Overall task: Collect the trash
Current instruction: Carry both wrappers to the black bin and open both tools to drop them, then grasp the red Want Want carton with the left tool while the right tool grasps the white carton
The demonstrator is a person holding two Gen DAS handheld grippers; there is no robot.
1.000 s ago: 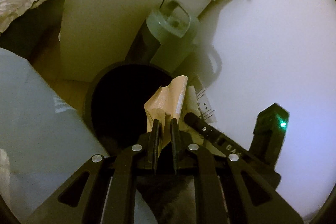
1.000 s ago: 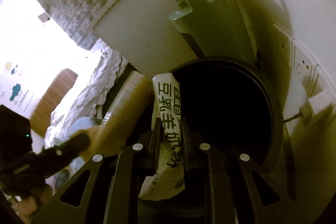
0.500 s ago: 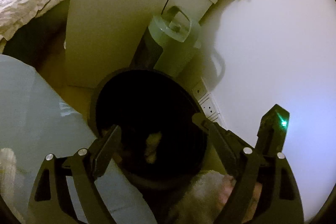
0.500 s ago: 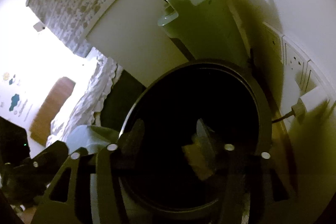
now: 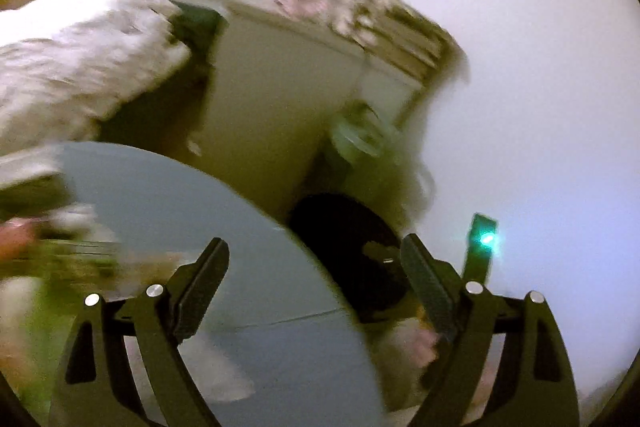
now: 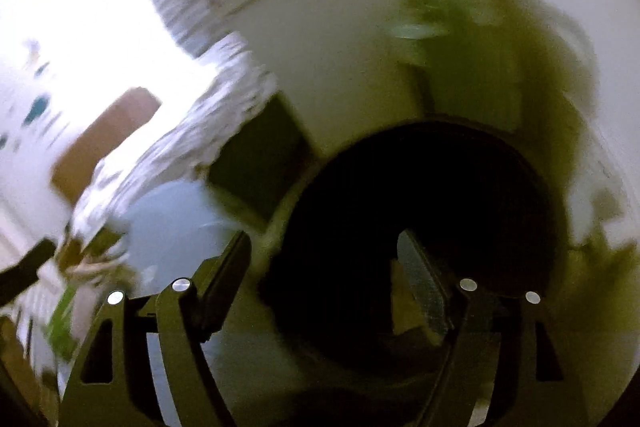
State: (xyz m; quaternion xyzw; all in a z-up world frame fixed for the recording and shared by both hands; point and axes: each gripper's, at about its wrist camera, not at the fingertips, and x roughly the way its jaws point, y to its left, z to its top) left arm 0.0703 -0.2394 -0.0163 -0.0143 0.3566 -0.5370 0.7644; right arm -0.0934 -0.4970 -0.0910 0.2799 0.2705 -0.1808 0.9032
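Both drops done: a second ago the left gripper point(image 5: 316, 267) was clenched on a tan paper scrap and the right gripper point(image 6: 324, 263) on a printed wrapper, both over the black trash bin point(image 6: 420, 195). Now both sets of jaws are released and empty. The right jaws have just been opening, with nothing between them; the left jaws were already wide half a second ago and look unchanged, nothing between them either. Compared with the earlier views, both cameras have lifted and backed off the bin. In the left wrist view the bin point(image 5: 344, 239) has shrunk to a dark patch behind the right-hand finger, and the round pale-blue surface point(image 5: 248, 259) now fills the space between the fingers. In the right wrist view the bin mouth sits ahead and slightly right of centre, with the right-hand finger overlapping it. A tan piece point(image 6: 404, 303) shows deep in the bin, just beside that finger, below the jaws and not touching them; likely the dropped trash, though blur and darkness make it unclear which item it is. The wrapper cannot be made out. Judgement: this pair of items is collected, and the grippers are free for the next pickup. Blurred clutter point(image 5: 60, 247) at the surface's left edge, pink and green, may be the remaining trash; too smeared to identify. It lies left of the left jaws, well apart from them.
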